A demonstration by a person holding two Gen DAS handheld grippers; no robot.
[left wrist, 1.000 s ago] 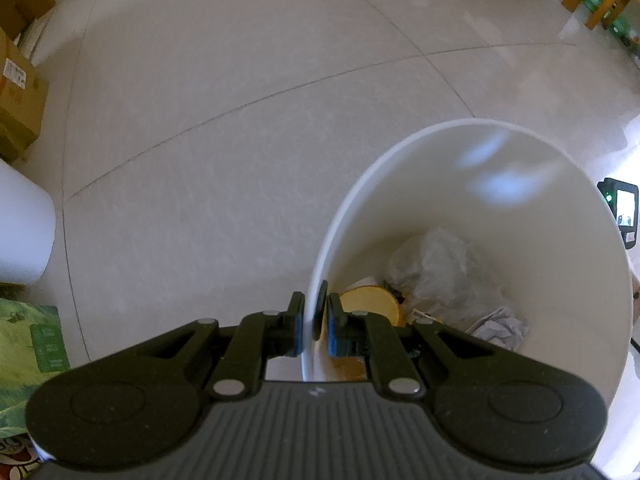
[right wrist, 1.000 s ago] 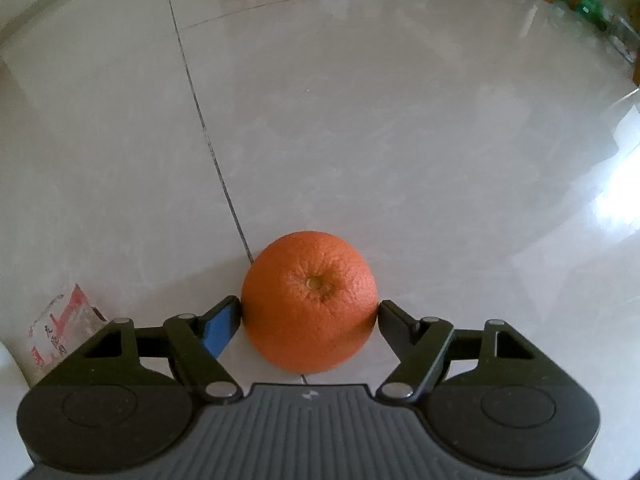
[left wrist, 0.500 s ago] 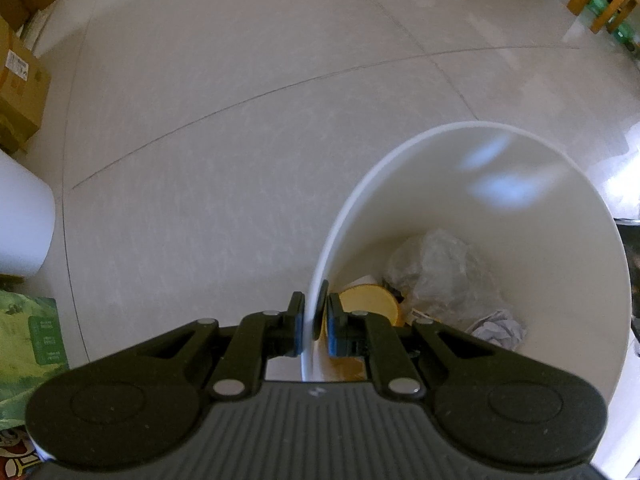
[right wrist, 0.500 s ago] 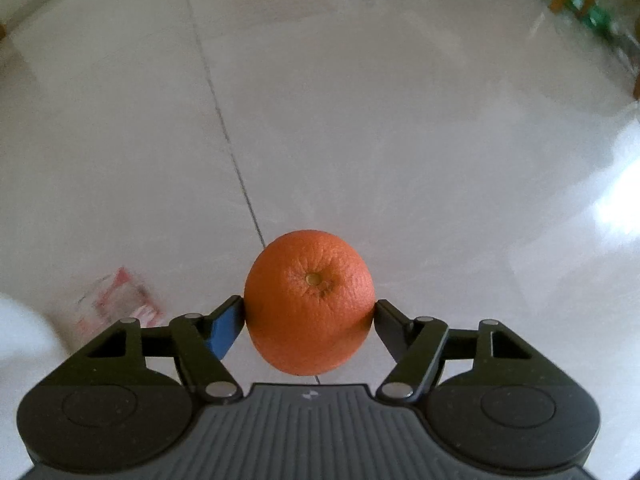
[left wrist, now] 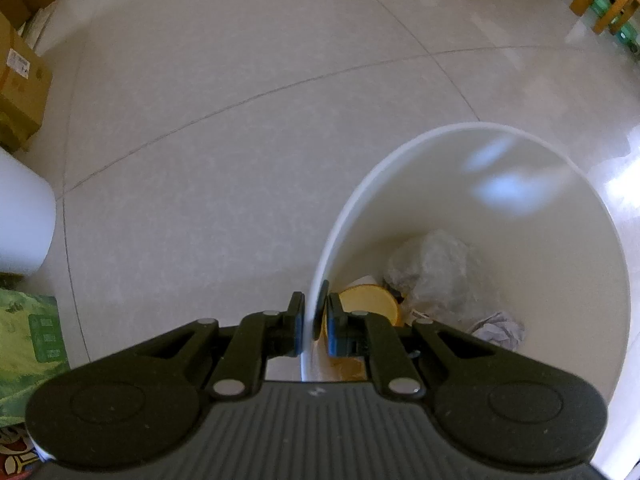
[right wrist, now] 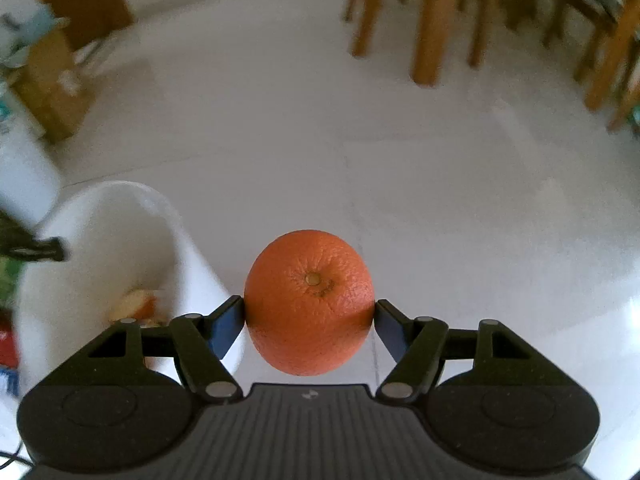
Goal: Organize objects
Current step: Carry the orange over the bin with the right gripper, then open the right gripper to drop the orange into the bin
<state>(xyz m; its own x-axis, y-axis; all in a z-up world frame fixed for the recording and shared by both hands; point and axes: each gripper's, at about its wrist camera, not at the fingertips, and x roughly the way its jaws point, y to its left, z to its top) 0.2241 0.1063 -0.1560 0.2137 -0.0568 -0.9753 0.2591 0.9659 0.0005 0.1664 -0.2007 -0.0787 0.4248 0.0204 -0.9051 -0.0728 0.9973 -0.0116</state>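
Orange (right wrist: pixel 309 302) sits pinched between the two fingers of the right hand-held gripper (right wrist: pixel 310 320), stem scar facing the camera, held above the pale tiled floor (right wrist: pixel 460 208). To its left in that view stands a white bin (right wrist: pixel 120 216), blurred, with something orange-and-pale lying inside; the bin is near the fruit but not under it. Behind, wooden chair and table legs (right wrist: pixel 426 28) stand well apart from the gripper.

In the left wrist view, going left to right: cardboard boxes (left wrist: pixel 22 80) at the far left edge, a white rounded object (left wrist: pixel 22 220) below them, and a green printed bag (left wrist: pixel 28 344) at the lower left corner. The left hand-held gripper (left wrist: pixel 313 320) is closed narrow on the rim of the bin (left wrist: pixel 520 168), one finger outside the wall and one inside. Inside the bin lie a yellow round lid (left wrist: pixel 370 304), a crumpled clear plastic bag (left wrist: pixel 432 268) and a wad of paper (left wrist: pixel 500 328) at the right.
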